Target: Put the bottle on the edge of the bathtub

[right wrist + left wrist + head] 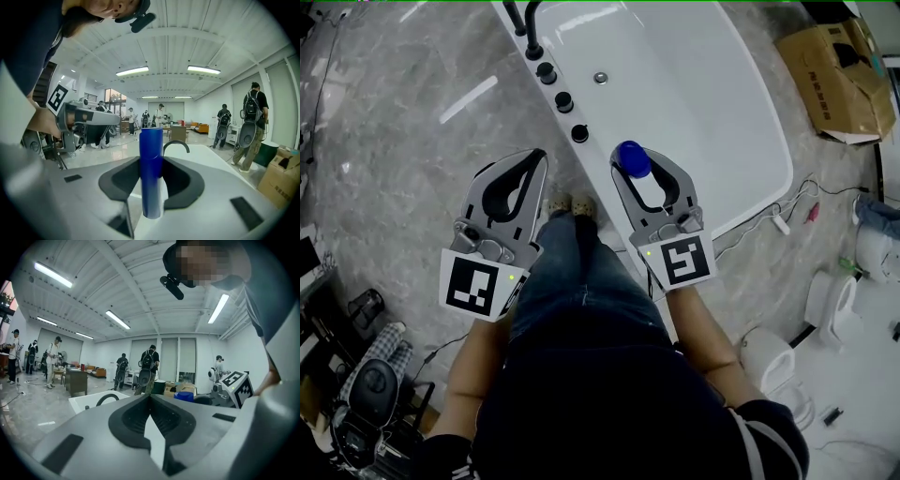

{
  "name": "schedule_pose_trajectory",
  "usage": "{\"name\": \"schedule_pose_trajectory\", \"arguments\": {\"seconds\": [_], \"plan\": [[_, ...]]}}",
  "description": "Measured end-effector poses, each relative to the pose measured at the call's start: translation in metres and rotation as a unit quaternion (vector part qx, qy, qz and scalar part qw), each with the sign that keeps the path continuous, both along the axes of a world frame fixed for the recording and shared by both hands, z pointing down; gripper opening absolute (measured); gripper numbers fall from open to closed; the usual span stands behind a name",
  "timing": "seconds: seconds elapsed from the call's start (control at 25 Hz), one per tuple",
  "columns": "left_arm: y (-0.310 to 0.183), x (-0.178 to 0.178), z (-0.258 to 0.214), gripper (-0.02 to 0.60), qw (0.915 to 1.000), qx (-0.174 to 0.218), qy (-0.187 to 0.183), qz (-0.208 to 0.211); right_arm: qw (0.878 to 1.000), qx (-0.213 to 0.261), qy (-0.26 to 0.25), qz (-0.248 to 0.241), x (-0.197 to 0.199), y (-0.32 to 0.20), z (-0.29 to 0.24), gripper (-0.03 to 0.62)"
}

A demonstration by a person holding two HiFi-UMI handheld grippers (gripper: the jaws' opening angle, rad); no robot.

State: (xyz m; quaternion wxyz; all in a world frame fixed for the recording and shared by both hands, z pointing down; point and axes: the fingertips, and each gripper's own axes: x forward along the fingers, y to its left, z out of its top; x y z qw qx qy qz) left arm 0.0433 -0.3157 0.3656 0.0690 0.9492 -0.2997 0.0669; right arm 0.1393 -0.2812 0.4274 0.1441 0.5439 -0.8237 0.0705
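Observation:
A blue bottle (634,159) stands upright between the jaws of my right gripper (639,167), which is shut on it. In the head view it hangs over the near rim of the white bathtub (757,141), just inside the edge. The right gripper view shows the blue bottle (151,173) rising straight up between the dark pads (183,180). My left gripper (536,161) is shut with nothing in it and hangs over the grey floor left of the tub. In the left gripper view its jaw tips (150,399) meet.
A black faucet (530,26) and several black knobs (563,101) line the tub's left rim. A cardboard box (837,77) lies right of the tub, with white toilets (831,306) and cables on the floor. The person's legs and shoes (570,203) are between the grippers.

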Motion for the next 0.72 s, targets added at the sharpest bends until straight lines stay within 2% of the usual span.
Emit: {"name": "schedule_pose_trajectory", "arguments": {"seconds": [0.32, 0.44, 0.56, 0.72], "plan": [[-0.011, 0.014, 0.054, 0.023, 0.9984, -0.032, -0.028, 0.036, 0.999, -0.033, 0.002, 0.004, 0.003, -0.017, 0.061, 0.158], [-0.018, 0.013, 0.085, 0.023, 0.9971, -0.037, -0.048, 0.045, 0.998, -0.062, -0.005, 0.015, 0.000, -0.022, 0.089, 0.158], [-0.022, 0.012, 0.109, 0.023, 0.9960, -0.065, -0.040, 0.045, 0.996, -0.091, -0.009, 0.018, -0.003, -0.023, 0.120, 0.158], [-0.022, 0.013, 0.133, 0.023, 0.9939, -0.076, -0.056, 0.058, 0.993, -0.117, -0.001, 0.009, -0.006, -0.023, 0.155, 0.158]]}}
